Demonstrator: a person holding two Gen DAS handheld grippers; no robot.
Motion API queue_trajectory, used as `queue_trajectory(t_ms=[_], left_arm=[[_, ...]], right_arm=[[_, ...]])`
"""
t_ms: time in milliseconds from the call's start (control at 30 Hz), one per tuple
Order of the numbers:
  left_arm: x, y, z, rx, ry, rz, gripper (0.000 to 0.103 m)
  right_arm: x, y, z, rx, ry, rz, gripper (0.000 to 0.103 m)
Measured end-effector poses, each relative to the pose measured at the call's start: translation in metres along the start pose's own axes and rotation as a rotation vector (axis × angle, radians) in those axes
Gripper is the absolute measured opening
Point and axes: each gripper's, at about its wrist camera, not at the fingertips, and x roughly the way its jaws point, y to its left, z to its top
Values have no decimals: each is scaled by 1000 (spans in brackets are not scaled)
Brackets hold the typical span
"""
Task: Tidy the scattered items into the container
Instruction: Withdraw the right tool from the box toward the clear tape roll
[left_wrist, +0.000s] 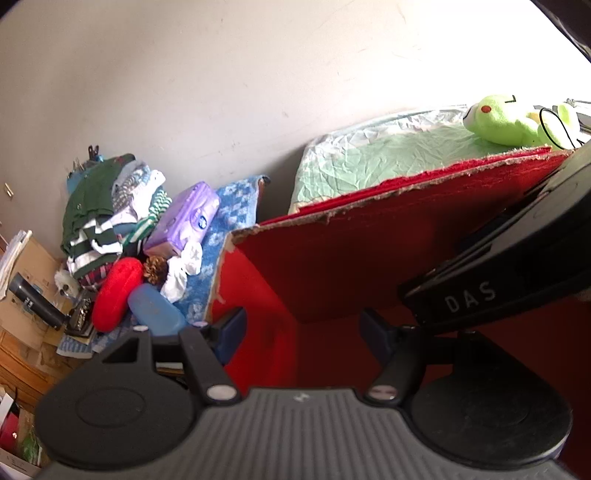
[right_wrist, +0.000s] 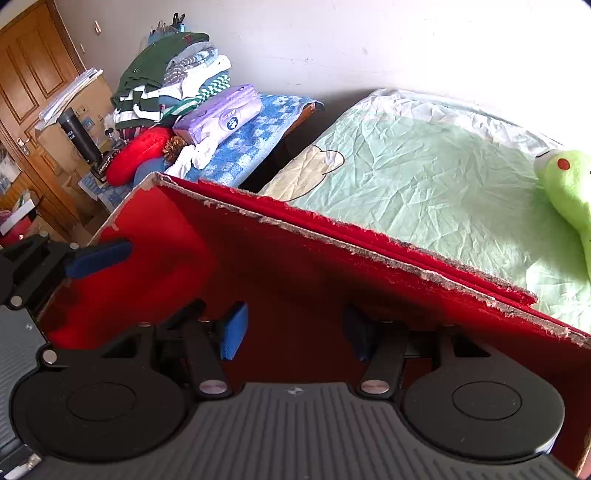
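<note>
Both grippers are down inside the red box (right_wrist: 295, 266), right gripper (right_wrist: 293, 332) and left gripper (left_wrist: 303, 332) each spread apart, gripping nothing. Past its frayed rim, a green frog plush (right_wrist: 565, 184) lies on the bed (right_wrist: 424, 173).

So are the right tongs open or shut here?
Open: the right tongs show a wide gap between their blue pads, nothing held, over the red box.
</note>
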Motion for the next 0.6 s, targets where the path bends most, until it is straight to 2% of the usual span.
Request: queue_trajectory(t_ms=[233,333,367,400,467,533,600], left_arm=[[-8,-1,-3,5,-58,31,72],[-12,-4,-5,16,-88,57,75],[-16,-7,-6,25,-110,78,77],[-21,-9,-7,29,-136,109,89],[-34,-14,-8,19,-205,194,102],[-46,-15,-9,15,-242,196,102],[-55,-15,-10,8,-245,181,102]], right_arm=[[-8,-6,0,57,-28,45,59],[-15,-8,-2,108,-32,39,59],[-19,-8,-3,114,-28,41,59],[-23,-6,-5,113,-27,34,59],[-34,-1,-7,108,-40,-3,61],[-43,3,-10,116,-67,-24,70],[-50,5,-14,136,-94,-32,74]])
